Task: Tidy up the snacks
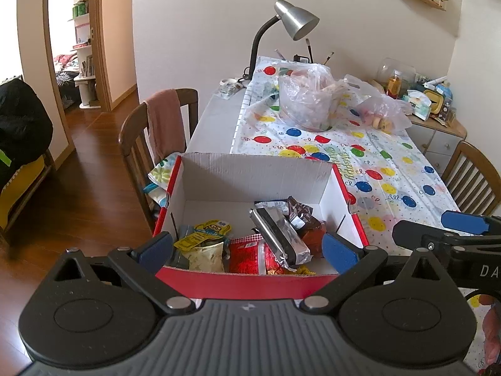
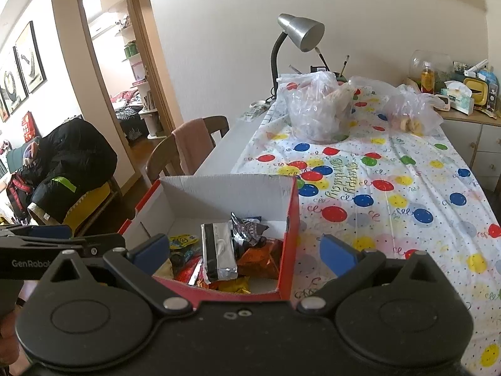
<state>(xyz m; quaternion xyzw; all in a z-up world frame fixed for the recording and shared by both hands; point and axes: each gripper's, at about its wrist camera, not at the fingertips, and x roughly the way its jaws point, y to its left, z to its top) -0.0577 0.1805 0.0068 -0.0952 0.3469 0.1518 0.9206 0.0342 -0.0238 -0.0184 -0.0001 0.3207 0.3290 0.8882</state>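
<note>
The left gripper (image 1: 247, 249) and the right gripper (image 2: 244, 250) look alike: black plastic with two round hubs, silver pivot screws, angled linkage arms and blue finger pads (image 1: 339, 253). White lettering marks their sides, "GenRobot" on the left gripper's in the right wrist view.

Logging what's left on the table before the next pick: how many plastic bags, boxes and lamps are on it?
Plastic bags: 2, a big one and a smaller one
Box: 1, red, holding snack packs
Lamp: 1
Total: 4
</note>
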